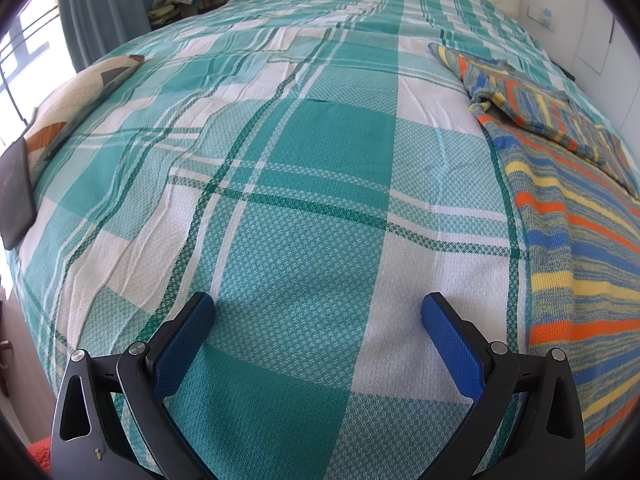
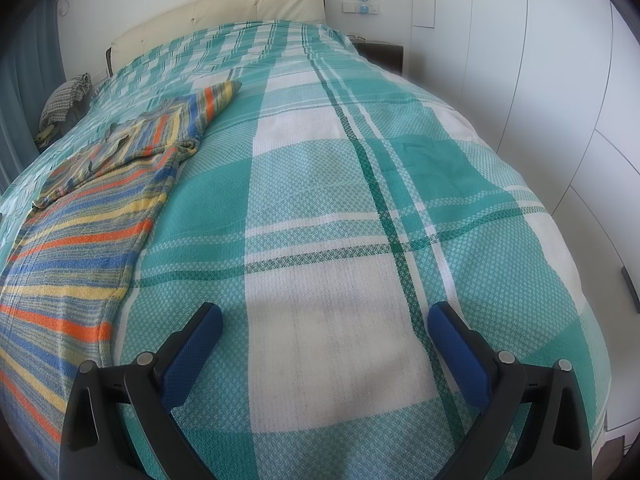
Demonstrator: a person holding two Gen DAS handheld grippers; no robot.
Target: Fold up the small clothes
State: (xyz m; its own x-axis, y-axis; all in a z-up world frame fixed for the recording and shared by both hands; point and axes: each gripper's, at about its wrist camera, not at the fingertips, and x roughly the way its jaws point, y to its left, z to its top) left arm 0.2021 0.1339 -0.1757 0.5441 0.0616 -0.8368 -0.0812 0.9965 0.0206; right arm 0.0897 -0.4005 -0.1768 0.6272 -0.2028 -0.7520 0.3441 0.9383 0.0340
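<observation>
A striped knit sweater (image 1: 576,216) in blue, orange, yellow and grey lies flat on the bed, at the right of the left wrist view and at the left of the right wrist view (image 2: 80,232). One sleeve is folded across its chest. My left gripper (image 1: 318,312) is open and empty above the bedspread, left of the sweater. My right gripper (image 2: 325,322) is open and empty above the bedspread, right of the sweater.
The bed is covered by a teal and white plaid bedspread (image 1: 304,184). A patterned pillow (image 1: 76,100) and a dark tablet (image 1: 14,188) lie at its left edge. A cream headboard (image 2: 224,12), a nightstand (image 2: 380,52) and white wardrobe doors (image 2: 560,100) stand beyond.
</observation>
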